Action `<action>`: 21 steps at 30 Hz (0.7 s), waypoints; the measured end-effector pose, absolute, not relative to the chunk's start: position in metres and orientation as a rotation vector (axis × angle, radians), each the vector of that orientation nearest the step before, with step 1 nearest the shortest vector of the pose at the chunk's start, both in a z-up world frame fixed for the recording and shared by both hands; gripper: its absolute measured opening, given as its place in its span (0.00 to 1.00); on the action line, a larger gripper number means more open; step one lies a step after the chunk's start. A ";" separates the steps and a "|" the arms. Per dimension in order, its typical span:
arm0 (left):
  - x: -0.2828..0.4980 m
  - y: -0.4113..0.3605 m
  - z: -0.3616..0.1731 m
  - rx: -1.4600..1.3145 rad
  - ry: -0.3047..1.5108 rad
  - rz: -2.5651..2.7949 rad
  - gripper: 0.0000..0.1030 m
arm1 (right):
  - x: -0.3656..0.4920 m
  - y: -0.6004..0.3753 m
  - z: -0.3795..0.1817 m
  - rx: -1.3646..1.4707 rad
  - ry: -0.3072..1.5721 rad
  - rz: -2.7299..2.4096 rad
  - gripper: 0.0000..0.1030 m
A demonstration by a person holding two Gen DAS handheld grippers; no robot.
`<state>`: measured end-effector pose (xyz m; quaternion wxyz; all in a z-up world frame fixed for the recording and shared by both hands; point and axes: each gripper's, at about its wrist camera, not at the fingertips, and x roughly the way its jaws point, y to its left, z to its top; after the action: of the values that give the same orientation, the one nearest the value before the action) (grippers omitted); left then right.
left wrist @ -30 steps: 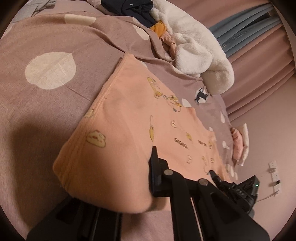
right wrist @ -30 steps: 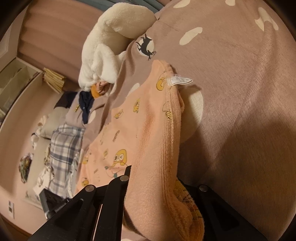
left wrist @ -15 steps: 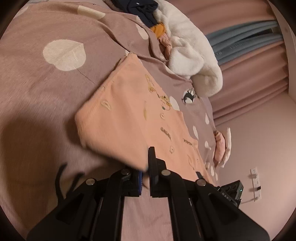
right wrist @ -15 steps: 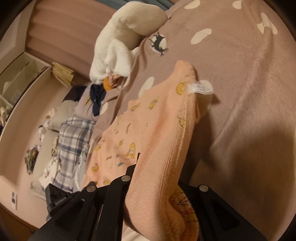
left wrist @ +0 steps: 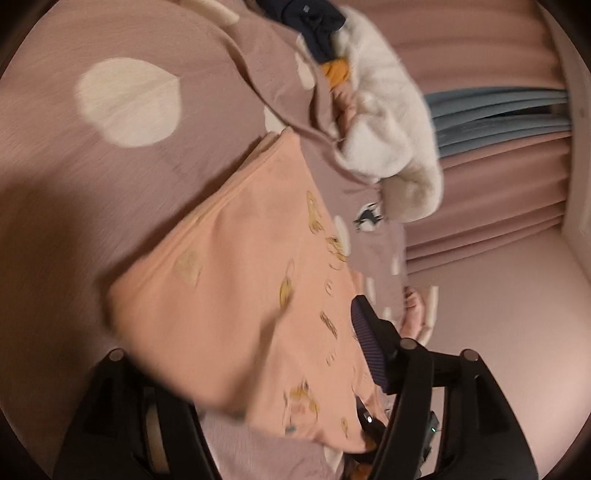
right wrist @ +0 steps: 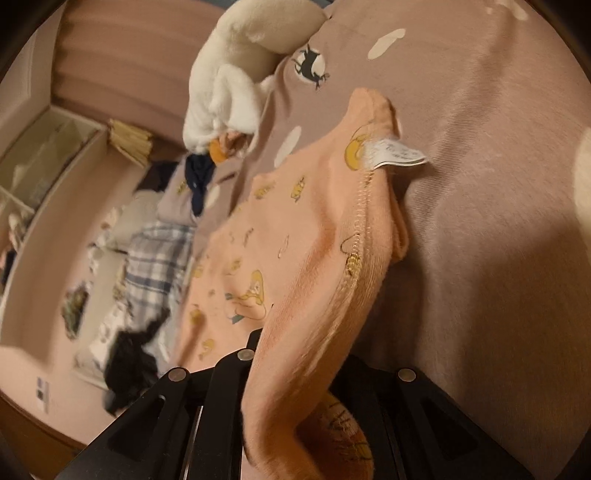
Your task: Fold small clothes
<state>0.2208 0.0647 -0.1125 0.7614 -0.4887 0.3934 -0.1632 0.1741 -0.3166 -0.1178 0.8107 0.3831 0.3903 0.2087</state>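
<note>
A peach child's garment [left wrist: 240, 277] printed with small yellow cartoon figures lies on the mauve bedspread [left wrist: 92, 184]. The jaws of my left gripper [left wrist: 236, 332] are opening. They stand wide apart with the garment's near folded edge lying loose between them, and the pads do not press it. My right gripper [right wrist: 295, 350] is shut on the garment [right wrist: 295, 240] at its other end. It holds a bunched edge lifted off the bedspread [right wrist: 498, 221], inside seam showing. A white care label [right wrist: 397, 155] sticks out at the far corner.
A white fluffy garment [left wrist: 388, 129] and dark navy clothes [left wrist: 314, 18] are piled at the far side of the bed. Pink curtains [left wrist: 498, 166] hang behind. In the right wrist view, a plaid cloth [right wrist: 155, 266] and shelves [right wrist: 37, 166] are to the left.
My left jaws have gone from shut on the garment's edge to wide apart, and the edge has dropped onto the bed. The right gripper keeps its hold and has shifted slightly.
</note>
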 end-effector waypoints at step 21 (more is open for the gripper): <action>0.130 0.042 -0.066 -0.841 0.871 -0.290 0.08 | 0.125 -0.325 -0.085 0.778 0.795 0.455 0.05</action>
<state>0.1301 0.0418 -0.0657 0.8124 -0.3940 0.4079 -0.1357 0.1253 -0.3250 -0.0847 0.8250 0.3658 0.3740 0.2139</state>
